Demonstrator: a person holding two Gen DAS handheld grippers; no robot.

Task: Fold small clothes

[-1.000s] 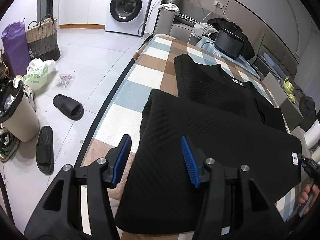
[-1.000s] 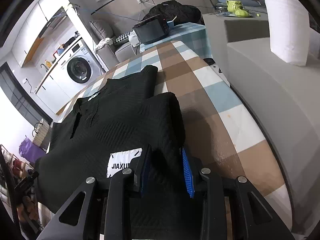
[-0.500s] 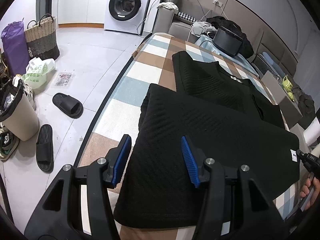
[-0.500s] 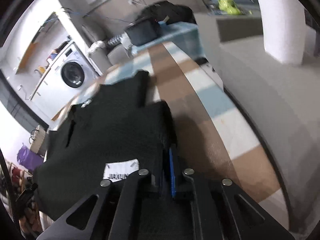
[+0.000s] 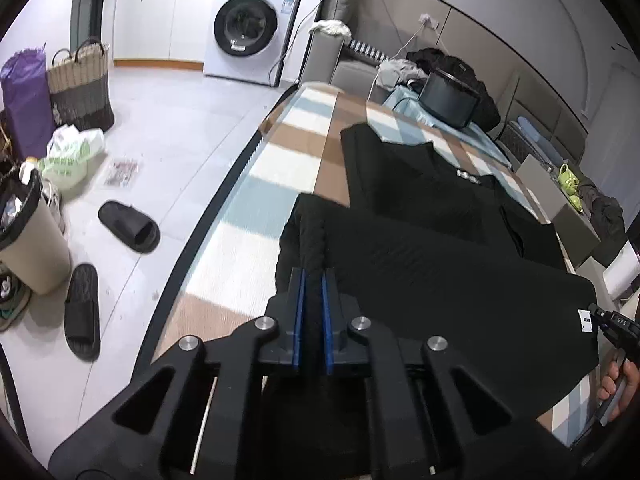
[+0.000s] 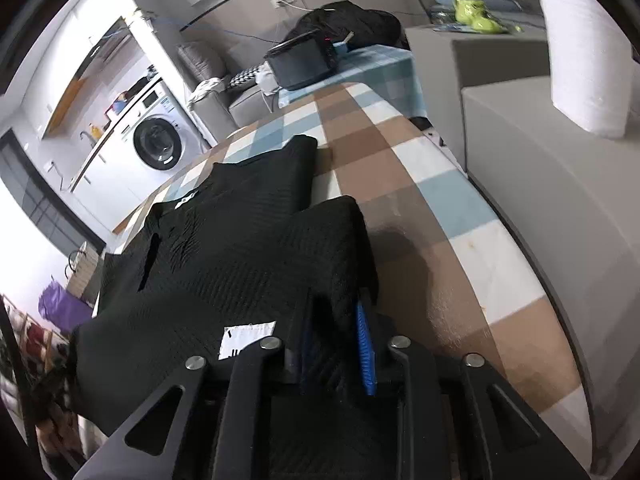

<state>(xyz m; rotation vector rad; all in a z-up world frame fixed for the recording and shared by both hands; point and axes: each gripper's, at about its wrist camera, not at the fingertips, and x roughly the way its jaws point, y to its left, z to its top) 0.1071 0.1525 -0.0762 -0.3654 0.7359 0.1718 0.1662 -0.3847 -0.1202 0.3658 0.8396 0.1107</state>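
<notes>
A black ribbed garment (image 5: 440,280) lies on the checked table (image 5: 256,200), its near half doubled over the far half. My left gripper (image 5: 312,280) sits at the garment's left near edge. Its jaws are closing hard on a raised ridge of the cloth, and the blue pads (image 5: 298,312) press it from both sides. In the right wrist view the same garment (image 6: 240,248) carries a white label (image 6: 246,340). My right gripper (image 6: 335,316) is at its right near corner, jaws closing on the cloth edge, which covers the left pad.
The table's left edge drops to a tiled floor with black slippers (image 5: 128,228), a bin (image 5: 28,240) and a basket (image 5: 80,84). A washing machine (image 5: 248,28) stands behind. Grey blocks (image 6: 560,200) flank the right side. A black case (image 6: 304,64) sits at the far end.
The left jaws went from wide open to shut on a pinched ridge of the garment. The right jaws narrowed from a small gap to shut on the cloth edge. Both hands stayed put.
</notes>
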